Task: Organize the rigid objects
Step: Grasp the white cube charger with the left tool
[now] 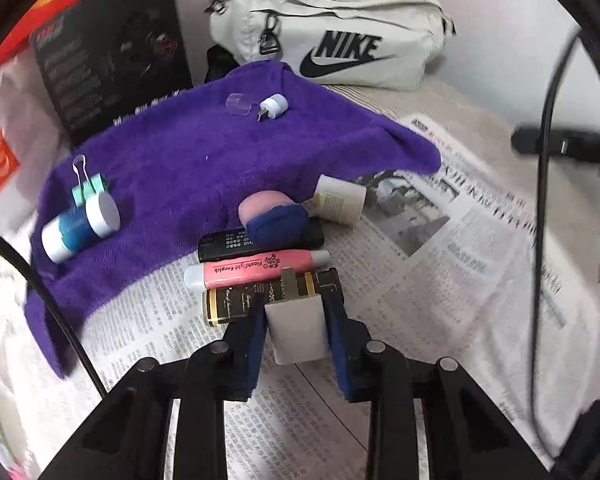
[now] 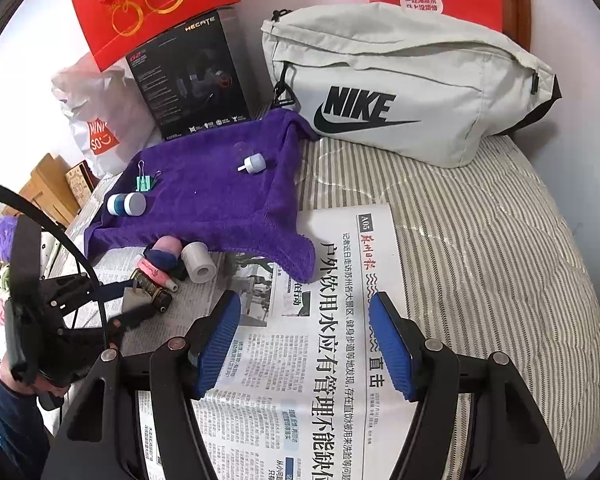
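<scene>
Left wrist view, left gripper point(image 1: 296, 320) angled down, clamped on white plug point(image 1: 296, 330), right gripper point(image 2: 306, 344) half open, empty.

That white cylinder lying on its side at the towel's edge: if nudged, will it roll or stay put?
The white cylinder lies on its side on flat newspaper, so a sideways nudge would probably roll it. Its open end looks hollow, so it is likely light. The purple towel edge beside it might stop a roll that way.

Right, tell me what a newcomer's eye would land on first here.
The purple towel spread mid-scene, small items scattered on it. Behind it lies the pale Nike bag. On the newspaper in front, the left claw grips a white block beside a row of tubes.
</scene>
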The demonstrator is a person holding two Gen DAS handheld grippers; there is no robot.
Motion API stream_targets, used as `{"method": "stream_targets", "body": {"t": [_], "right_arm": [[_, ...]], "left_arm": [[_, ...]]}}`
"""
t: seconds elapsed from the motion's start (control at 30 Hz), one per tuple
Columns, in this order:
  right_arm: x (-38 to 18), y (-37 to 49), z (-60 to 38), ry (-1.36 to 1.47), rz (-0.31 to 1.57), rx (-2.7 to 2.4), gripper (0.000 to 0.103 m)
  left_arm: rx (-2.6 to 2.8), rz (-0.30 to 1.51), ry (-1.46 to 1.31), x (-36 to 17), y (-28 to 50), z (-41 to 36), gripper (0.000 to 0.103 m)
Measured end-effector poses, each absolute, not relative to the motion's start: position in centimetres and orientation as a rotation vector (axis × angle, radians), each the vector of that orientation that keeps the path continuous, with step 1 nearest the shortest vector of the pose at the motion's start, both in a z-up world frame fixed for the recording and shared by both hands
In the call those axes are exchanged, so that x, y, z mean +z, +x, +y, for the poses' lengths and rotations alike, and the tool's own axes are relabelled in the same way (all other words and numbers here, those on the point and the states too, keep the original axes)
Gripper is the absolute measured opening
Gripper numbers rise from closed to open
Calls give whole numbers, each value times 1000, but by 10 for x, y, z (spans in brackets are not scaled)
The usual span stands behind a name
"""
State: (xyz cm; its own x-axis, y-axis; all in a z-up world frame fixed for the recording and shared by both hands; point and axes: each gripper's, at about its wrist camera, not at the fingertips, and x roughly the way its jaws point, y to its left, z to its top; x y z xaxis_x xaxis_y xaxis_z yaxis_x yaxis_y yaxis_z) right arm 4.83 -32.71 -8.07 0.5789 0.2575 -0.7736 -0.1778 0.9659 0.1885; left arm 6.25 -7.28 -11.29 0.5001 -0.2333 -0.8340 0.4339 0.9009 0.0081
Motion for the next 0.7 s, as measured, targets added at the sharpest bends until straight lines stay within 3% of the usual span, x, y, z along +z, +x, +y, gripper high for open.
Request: {"method": "stream_targets", "body": {"t": [0.7], "right_arm": [[-103,64,-257,4,988,400,67]], "left_arm": [[-163,1022,106,-125,55,25,28]]}}
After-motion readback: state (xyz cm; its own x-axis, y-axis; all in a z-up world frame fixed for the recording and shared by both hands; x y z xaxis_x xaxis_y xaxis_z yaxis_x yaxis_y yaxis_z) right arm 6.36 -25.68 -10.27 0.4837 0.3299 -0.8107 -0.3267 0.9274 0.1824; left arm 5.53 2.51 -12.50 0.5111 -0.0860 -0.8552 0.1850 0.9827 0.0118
